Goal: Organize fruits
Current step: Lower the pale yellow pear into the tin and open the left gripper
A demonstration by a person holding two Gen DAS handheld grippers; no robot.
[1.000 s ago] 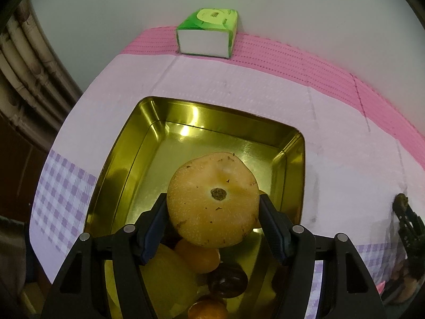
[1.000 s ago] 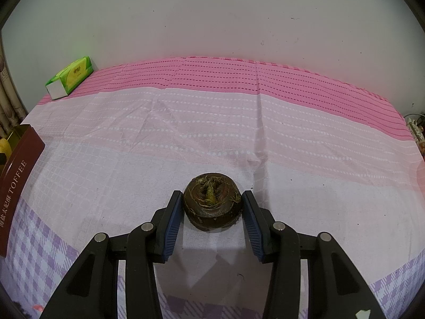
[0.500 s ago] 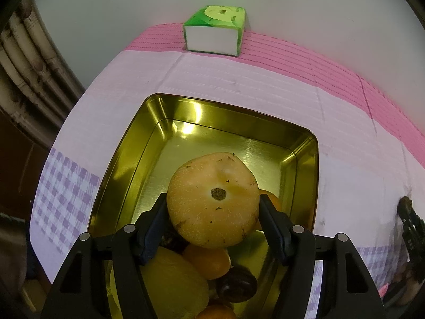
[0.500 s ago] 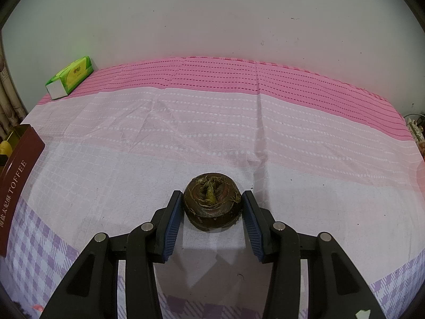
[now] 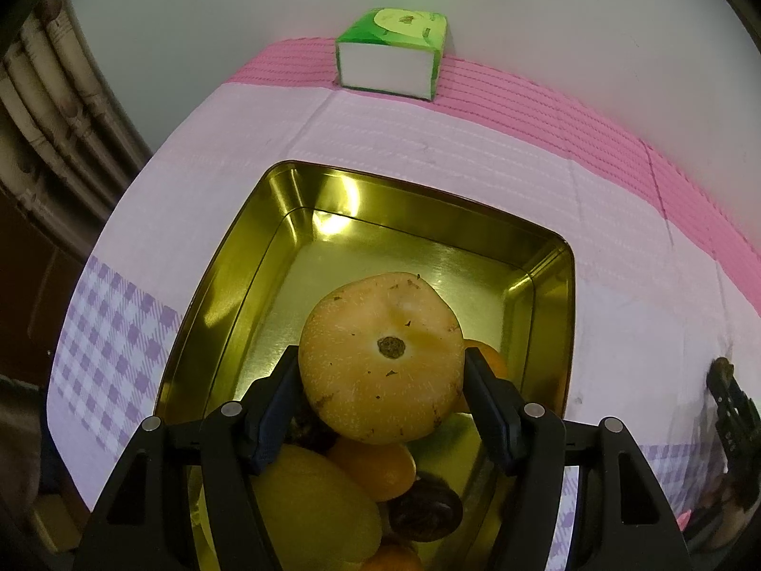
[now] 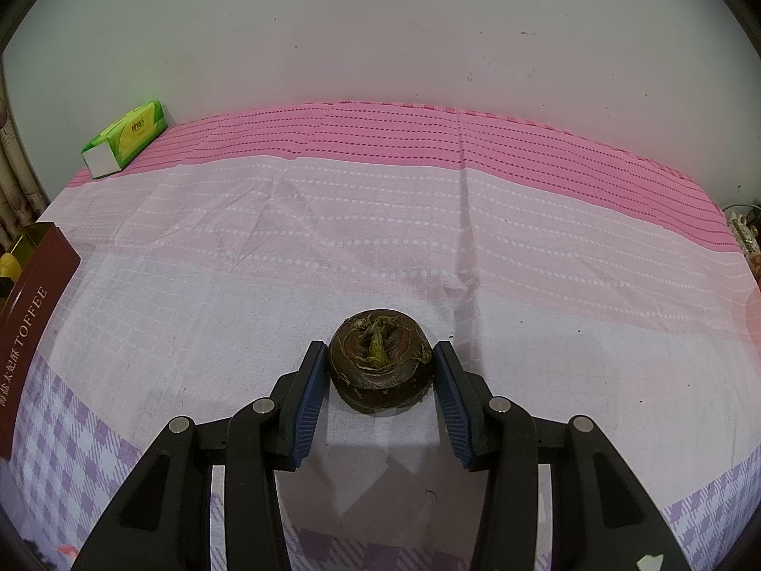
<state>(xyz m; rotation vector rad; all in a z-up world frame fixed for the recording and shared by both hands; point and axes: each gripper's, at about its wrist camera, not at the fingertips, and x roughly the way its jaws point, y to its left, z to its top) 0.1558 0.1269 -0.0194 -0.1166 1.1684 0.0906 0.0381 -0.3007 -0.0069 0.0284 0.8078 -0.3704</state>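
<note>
Pear (image 5: pixel 380 357), tan w/ dark calyx facing lens, sits clamped in your L gripper (image 5: pixel 380 380): both blue pads pressed on its flanks at 9 and 3 o'clock. You hold it over the gold tin (image 5: pixel 547 257), near end. Below it, toward 6 o'clock: yellow fruit (image 5: pixel 314 509), orange (image 5: pixel 375 466), dark brown fruit (image 5: pixel 428 509), green fruit (image 5: pixel 452 438) partly hidden. Far half of tin floor bare. Green tissue box (image 5: pixel 390 54) at 12 o'clock, by wall, on pink cloth (image 5: pixel 475 142).

R gripper (image 6: pixel 380 371): dark brown round fruit (image 6: pixel 380 361), fibrous tuft up, lies on cloth between the fingers. Pads flank it at 9 and 3; contact vs. thin gap: cannot tell, so grip state unclear. Tin's maroon "TOFFEE" side (image 6: pixel 28 333) at 9 o'clock, well apart.
</note>
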